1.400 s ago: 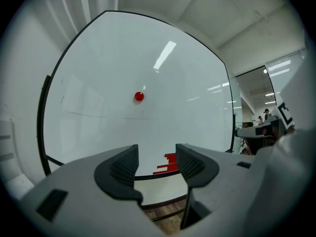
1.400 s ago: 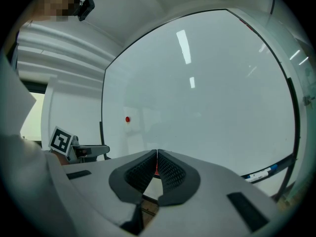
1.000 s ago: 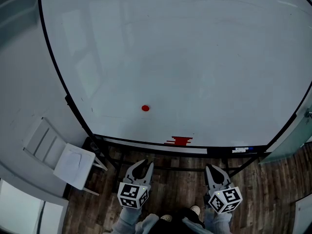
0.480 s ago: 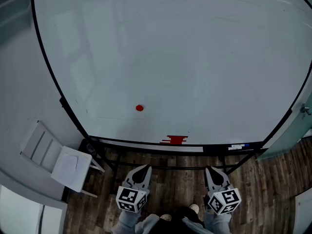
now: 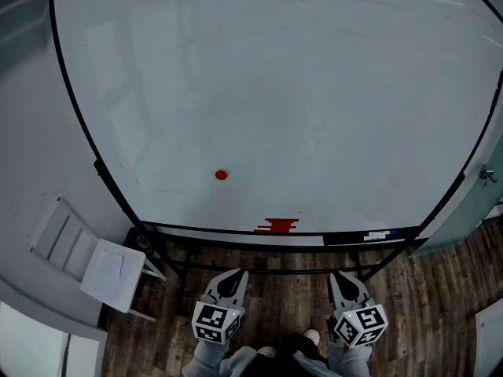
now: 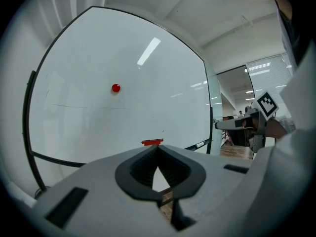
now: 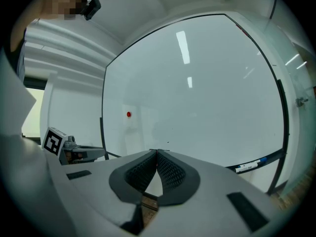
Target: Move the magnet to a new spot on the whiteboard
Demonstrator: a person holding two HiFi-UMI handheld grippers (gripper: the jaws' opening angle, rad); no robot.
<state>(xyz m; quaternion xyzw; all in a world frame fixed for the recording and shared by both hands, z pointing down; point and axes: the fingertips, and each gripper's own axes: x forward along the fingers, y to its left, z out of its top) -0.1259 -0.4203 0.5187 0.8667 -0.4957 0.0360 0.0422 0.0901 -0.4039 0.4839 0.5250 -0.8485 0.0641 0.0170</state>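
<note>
Red magnet (image 5: pixel 221 175) clings to whiteboard (image 5: pixel 314 93) above a red block (image 5: pixel 277 225) and marker (image 5: pixel 377 235).

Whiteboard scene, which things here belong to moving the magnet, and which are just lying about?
For the job: red magnet, whiteboard, left gripper and right gripper, both shut and empty.
Just lying about: red block, marker, white chair.

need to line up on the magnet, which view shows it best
The left gripper view: the red magnet is largest and clearest there. The head view shows it smaller, low on the left of the whiteboard. The right gripper view shows only a tiny red dot.
</note>
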